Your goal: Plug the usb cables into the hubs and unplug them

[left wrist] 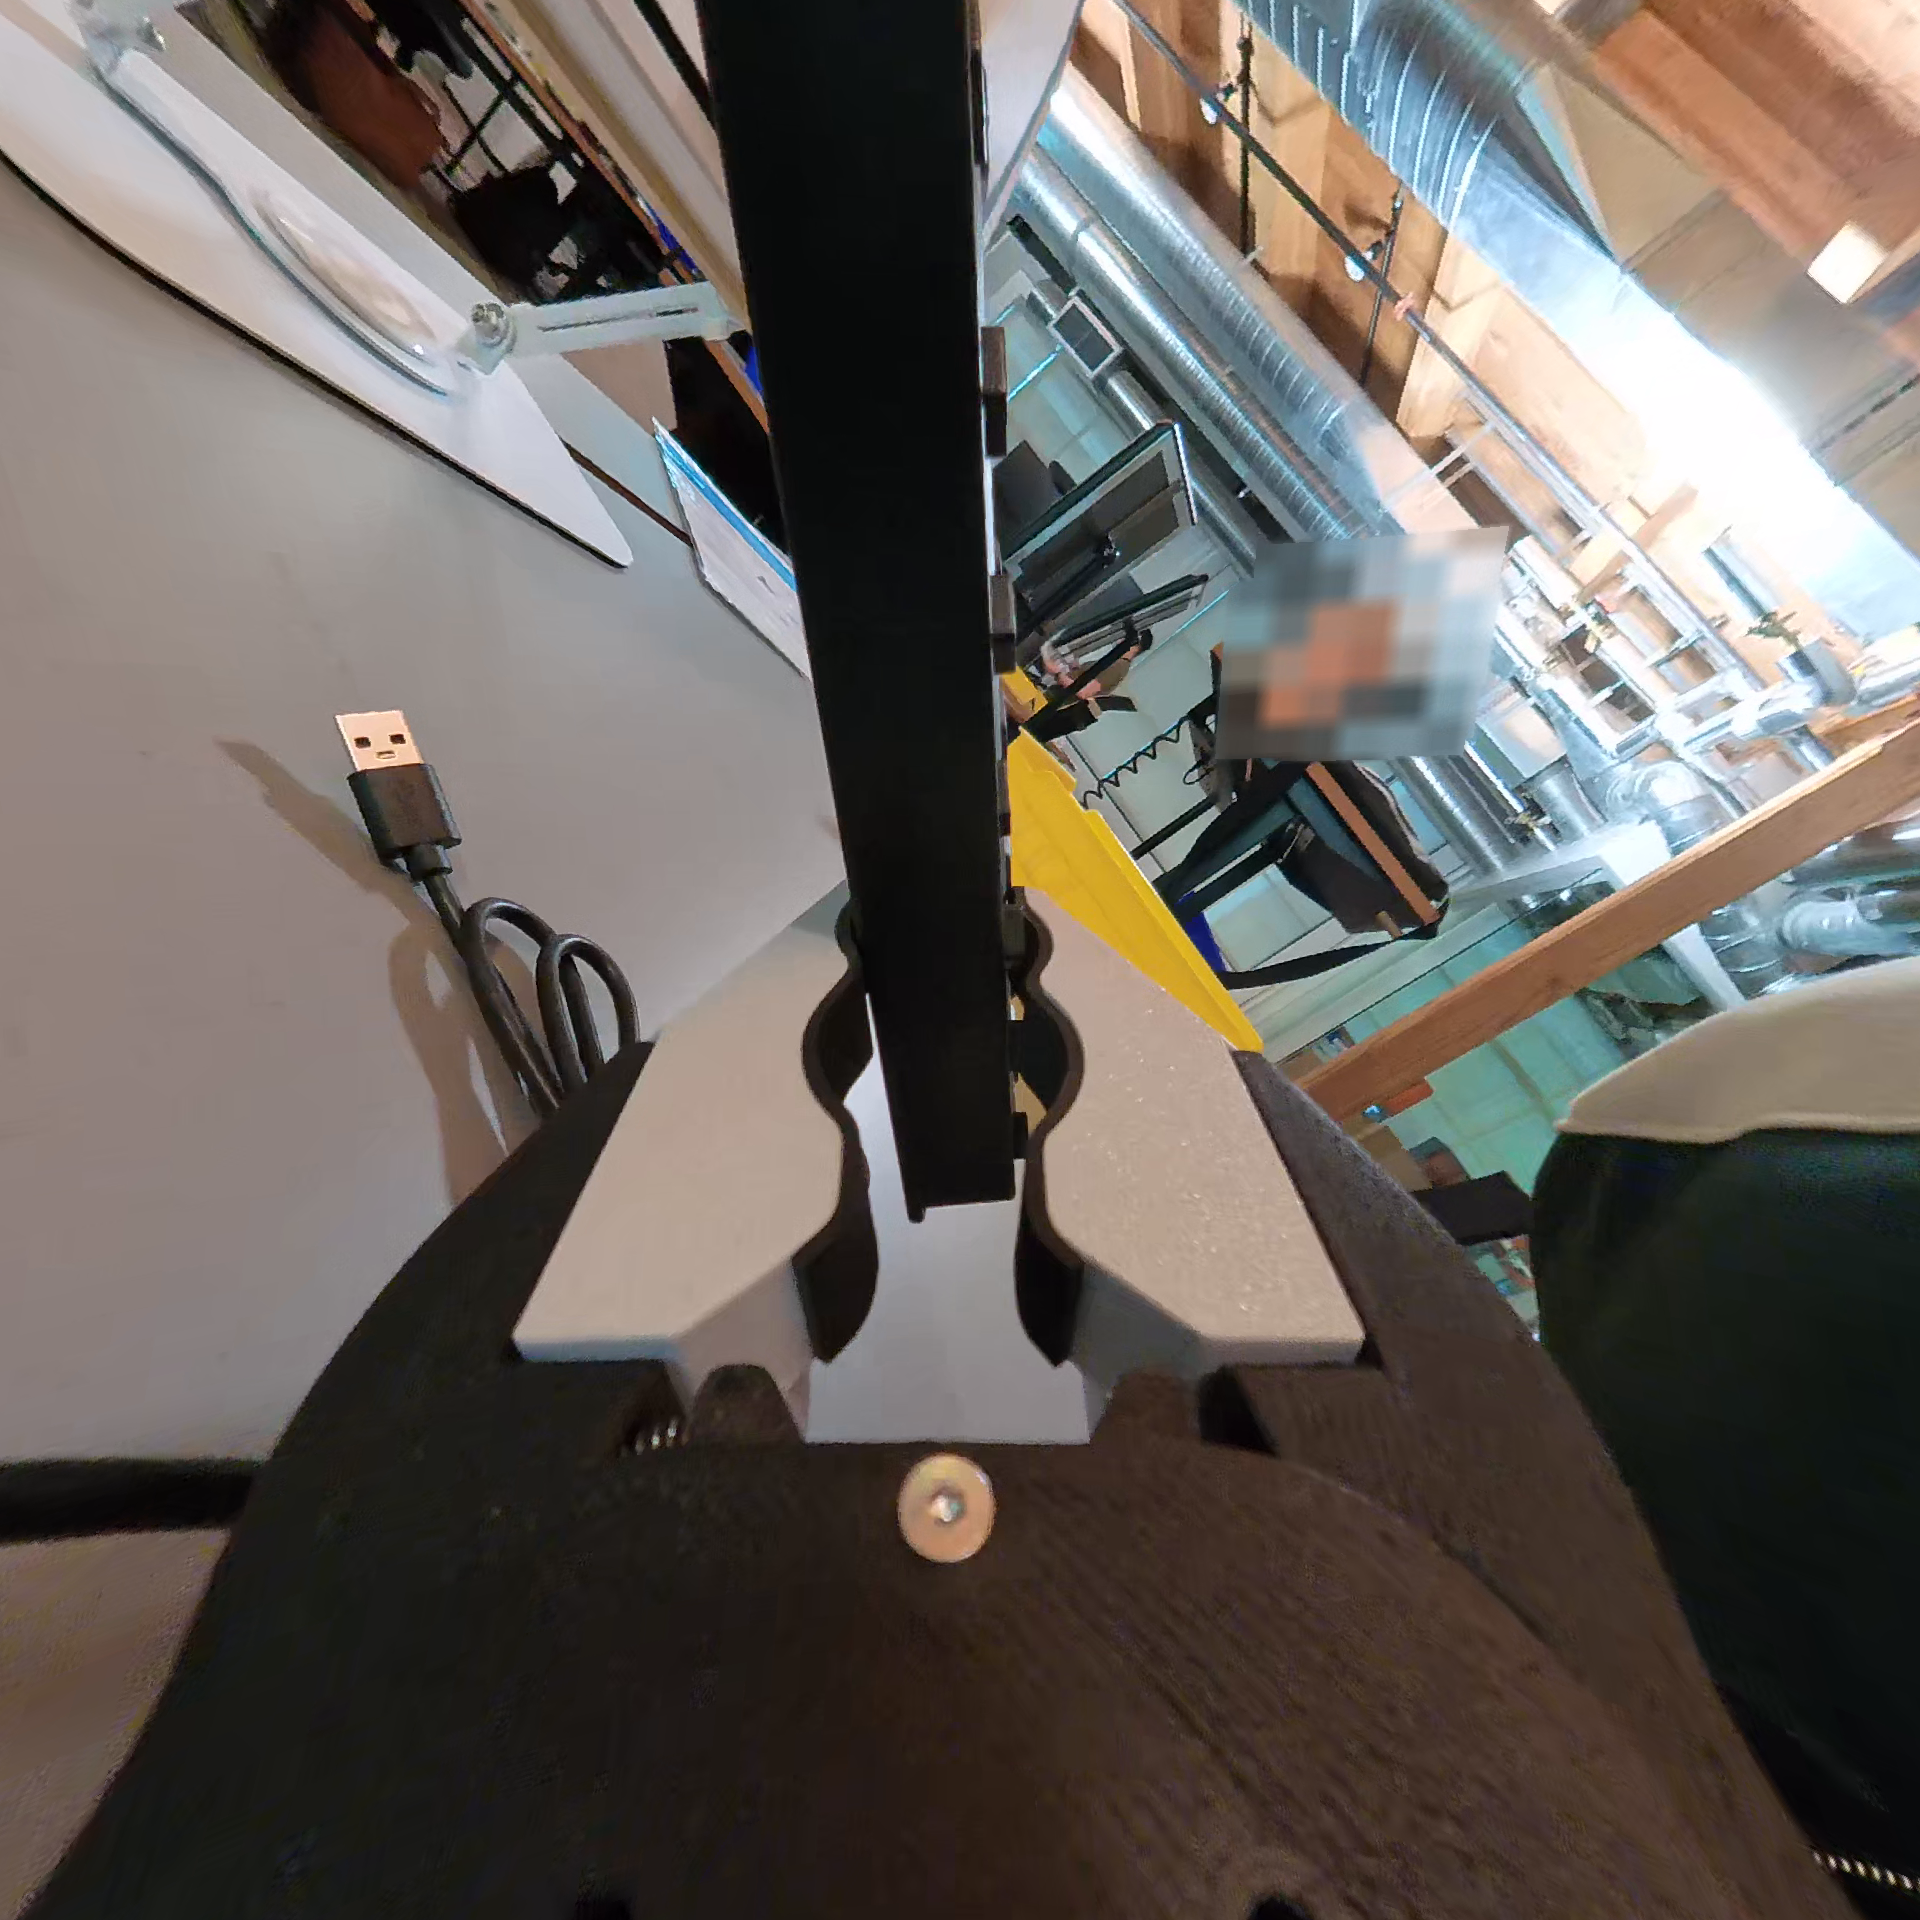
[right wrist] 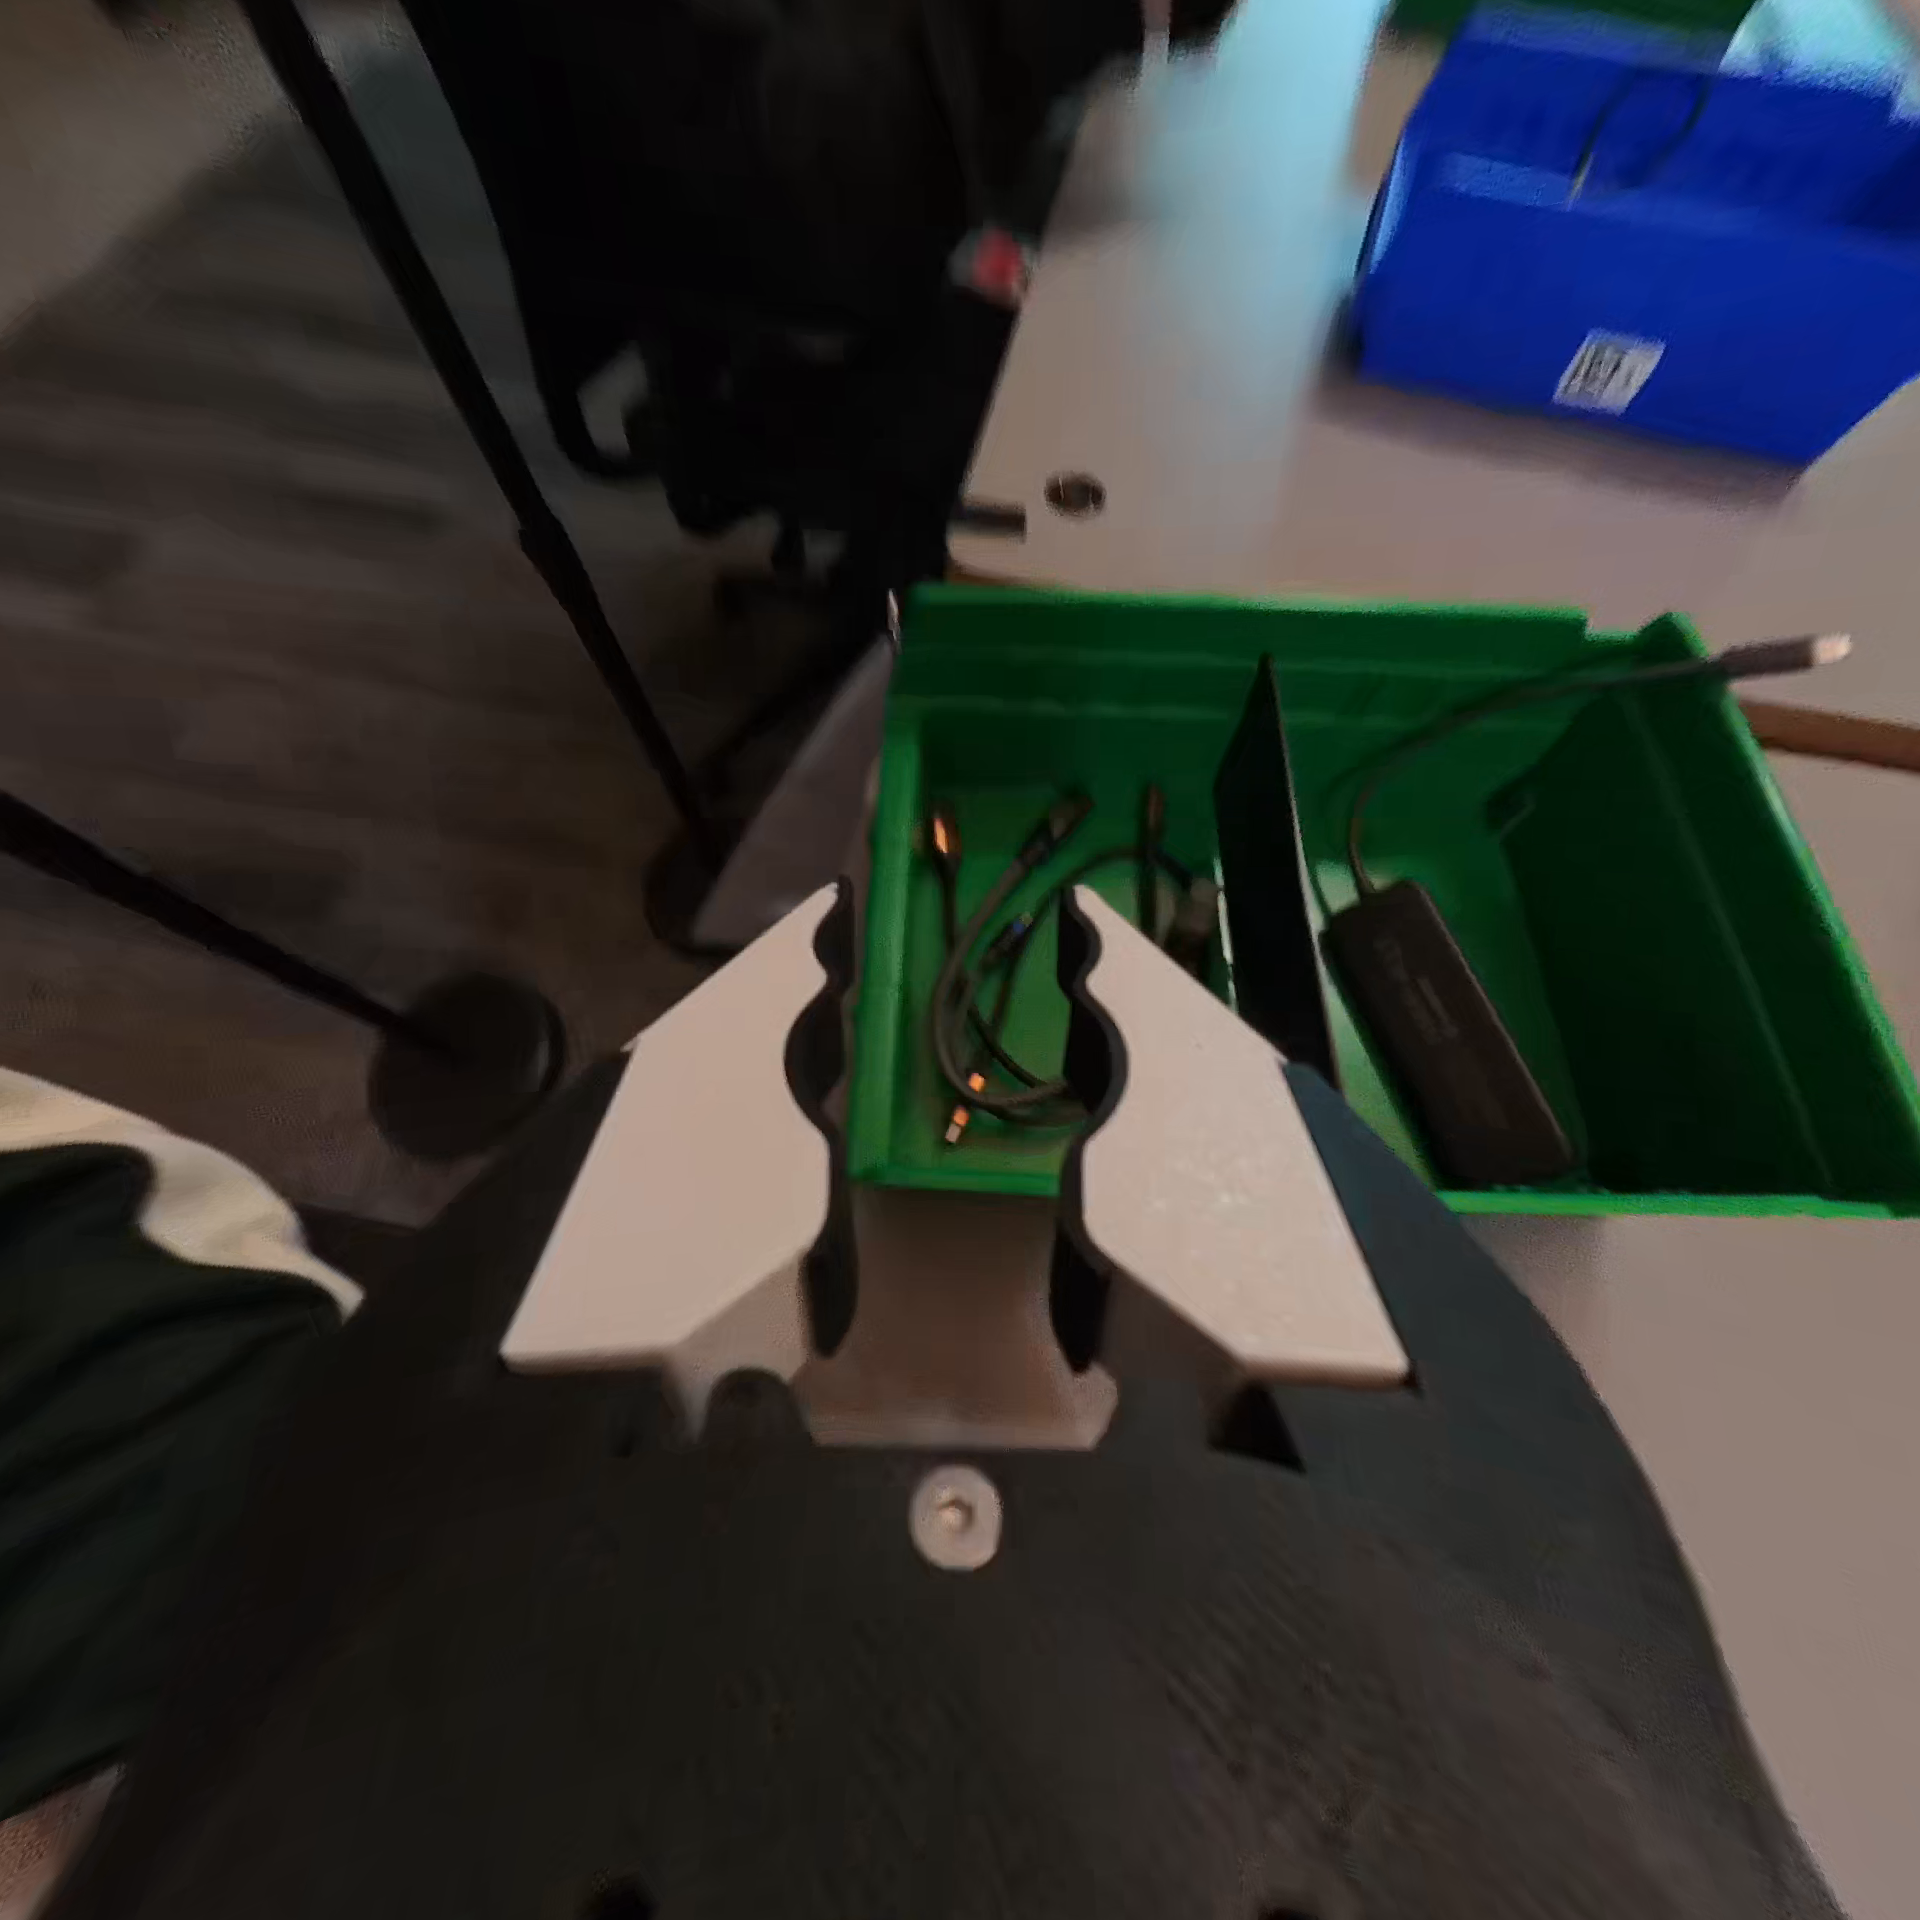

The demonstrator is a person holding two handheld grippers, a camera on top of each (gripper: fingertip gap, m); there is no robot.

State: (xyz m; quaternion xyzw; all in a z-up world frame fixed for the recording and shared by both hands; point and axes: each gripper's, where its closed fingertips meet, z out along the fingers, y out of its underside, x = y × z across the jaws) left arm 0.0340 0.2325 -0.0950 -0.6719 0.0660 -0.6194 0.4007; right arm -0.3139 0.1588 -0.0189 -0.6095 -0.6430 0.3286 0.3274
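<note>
The left gripper (left wrist: 940,935) clamps a black hub (left wrist: 873,582), a cable (left wrist: 400,800) at nine o'clock, while the right gripper (right wrist: 956,904) gapes over a green bin (right wrist: 1247,634).

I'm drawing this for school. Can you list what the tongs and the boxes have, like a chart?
left tongs: shut on a long black USB hub, held up off the table
loose USB cable: lies on the grey table, unplugged
right tongs: open, holding nothing, above the green bin
green bin, left part: short cables
green bin, right part: another black hub
black divider: splits the bin
blue bin: farther back, blurry
</note>
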